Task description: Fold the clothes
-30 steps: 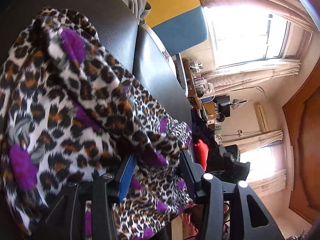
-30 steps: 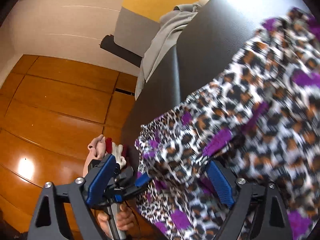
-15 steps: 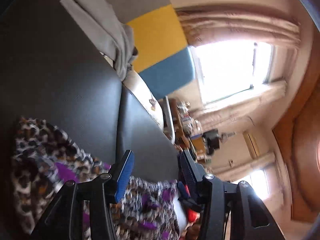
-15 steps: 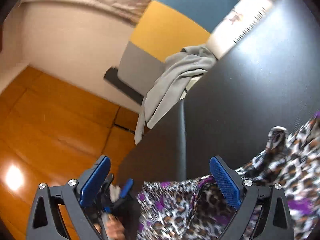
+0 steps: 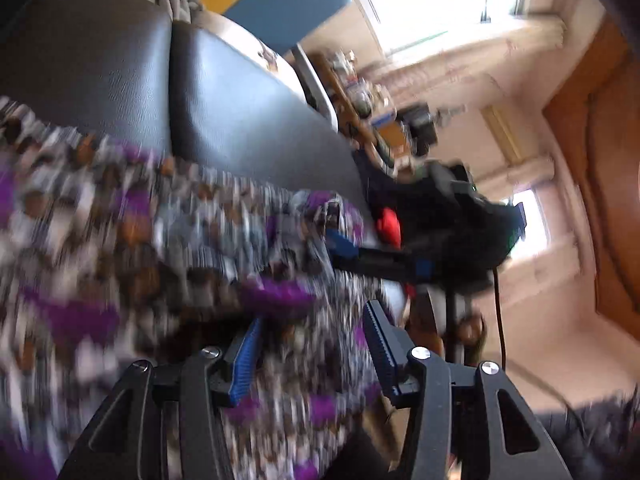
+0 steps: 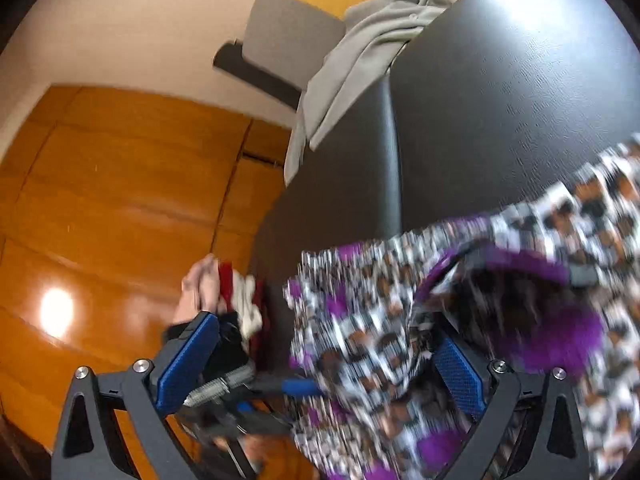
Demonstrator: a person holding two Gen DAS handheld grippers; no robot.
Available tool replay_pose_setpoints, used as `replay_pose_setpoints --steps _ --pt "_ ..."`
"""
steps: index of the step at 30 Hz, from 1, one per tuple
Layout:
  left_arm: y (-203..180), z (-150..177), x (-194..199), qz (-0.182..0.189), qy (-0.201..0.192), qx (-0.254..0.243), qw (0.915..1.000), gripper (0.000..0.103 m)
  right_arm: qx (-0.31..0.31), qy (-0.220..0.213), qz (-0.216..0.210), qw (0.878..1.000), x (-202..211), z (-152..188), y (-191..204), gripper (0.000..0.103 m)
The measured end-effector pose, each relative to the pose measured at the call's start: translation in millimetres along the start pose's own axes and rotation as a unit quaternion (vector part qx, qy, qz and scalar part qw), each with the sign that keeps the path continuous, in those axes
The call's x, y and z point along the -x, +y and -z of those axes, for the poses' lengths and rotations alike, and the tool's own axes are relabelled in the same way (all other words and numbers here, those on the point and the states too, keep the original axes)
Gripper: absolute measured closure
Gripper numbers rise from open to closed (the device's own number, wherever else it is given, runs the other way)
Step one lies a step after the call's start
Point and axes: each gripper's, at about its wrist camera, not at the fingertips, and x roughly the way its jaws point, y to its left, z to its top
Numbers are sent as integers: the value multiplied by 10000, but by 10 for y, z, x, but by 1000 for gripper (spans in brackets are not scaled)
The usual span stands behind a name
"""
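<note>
A leopard-print garment with purple patches (image 5: 120,248) lies bunched on a black padded surface (image 5: 240,120). It is blurred in both views. My left gripper (image 5: 312,350) is at its near edge. Its jaws are opening, and loose fabric lies between the blue pads without being pinched. My right gripper (image 6: 324,364) stands wide open. Its right pad (image 6: 460,372) is under a fold of the garment (image 6: 400,300) and its left pad is off the cloth. The left wrist view shows the right gripper's blue finger (image 5: 340,240) against the cloth's right end.
A grey garment (image 6: 360,40) hangs over the far corner of the padded surface (image 6: 500,100). A person's hand (image 6: 196,292) is beside the cushion edge, above orange wood panelling (image 6: 100,200). A cluttered shelf (image 5: 360,92) stands beyond the cushion.
Half a second ago both grippers were over bare cushion with the cloth low in view. Now fabric fills the space between the fingers again. The right jaws stand wider than a second ago.
</note>
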Motion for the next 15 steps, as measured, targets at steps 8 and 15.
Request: replay_pose_setpoints --steps 8,15 --pt "512 -482 546 781 -2442 1479 9552 41 -523 -1230 178 9909 264 -359 -307 0" --pt "172 -33 812 -833 -2244 591 9691 41 501 -859 910 9909 581 -90 -39 0"
